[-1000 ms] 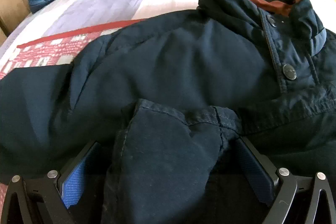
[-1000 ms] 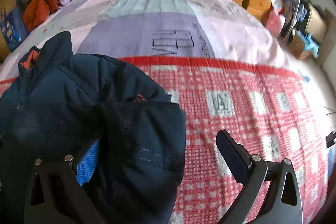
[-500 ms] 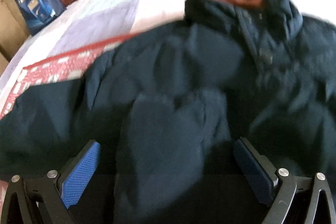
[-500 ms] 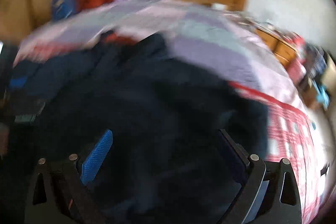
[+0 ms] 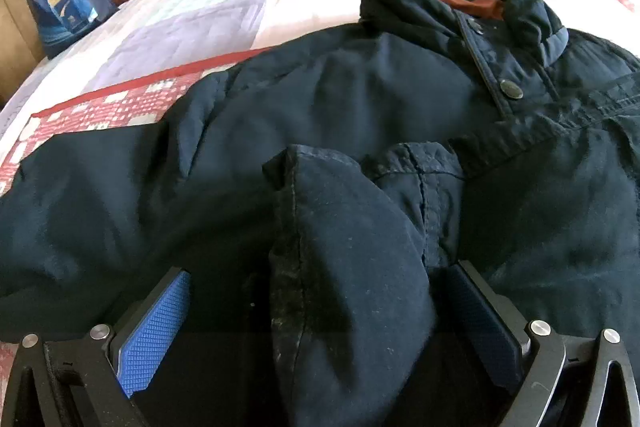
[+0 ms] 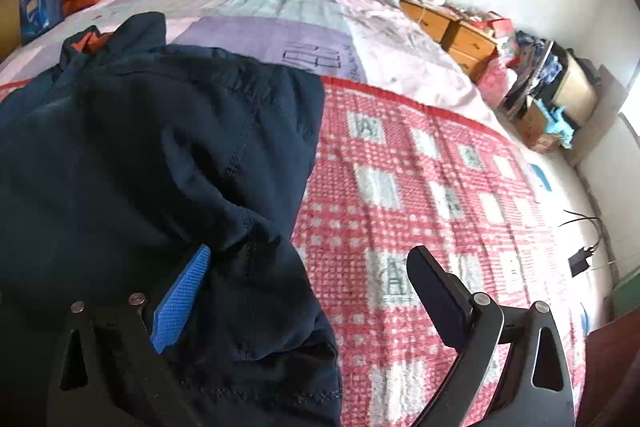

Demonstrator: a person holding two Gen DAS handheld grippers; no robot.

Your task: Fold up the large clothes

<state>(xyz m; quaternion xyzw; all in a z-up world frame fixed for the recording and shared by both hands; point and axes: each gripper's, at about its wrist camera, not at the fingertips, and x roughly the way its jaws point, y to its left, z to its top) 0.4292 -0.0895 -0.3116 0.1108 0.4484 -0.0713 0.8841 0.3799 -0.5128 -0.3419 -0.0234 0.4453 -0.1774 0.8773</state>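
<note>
Both sleeves now lie folded in across the chest of the dark navy padded jacket with the rust-orange collar lining (image 5: pixel 360 99), which sits front-up on the red-and-white checked blanket (image 6: pixel 420 167) at the near end of the patchwork bed (image 6: pixel 280 7). A second ago the right cuff was bunched up in mid-air and the right view was swinging hard; now it's steady and the right sleeve (image 6: pixel 200 147) lies flat over the body.

Left gripper (image 5: pixel 320 311) – fingers spread wide, blue pads clear on both sides, the left sleeve cuff (image 5: pixel 352 247) draped loose between them, not pinched. Same spread as a second ago, so it has already let go.

Right gripper (image 6: pixel 308 291) – also released; blue pad (image 6: pixel 180 299) against a fold of sleeve, the other finger standing over bare blanket.

Read: sleeve-fold step looks done – both hands free. Next is likely hem up toward the collar, which needs fresh grips lower down. Padded fabric is springy; the cuffs may creep back open
</note>
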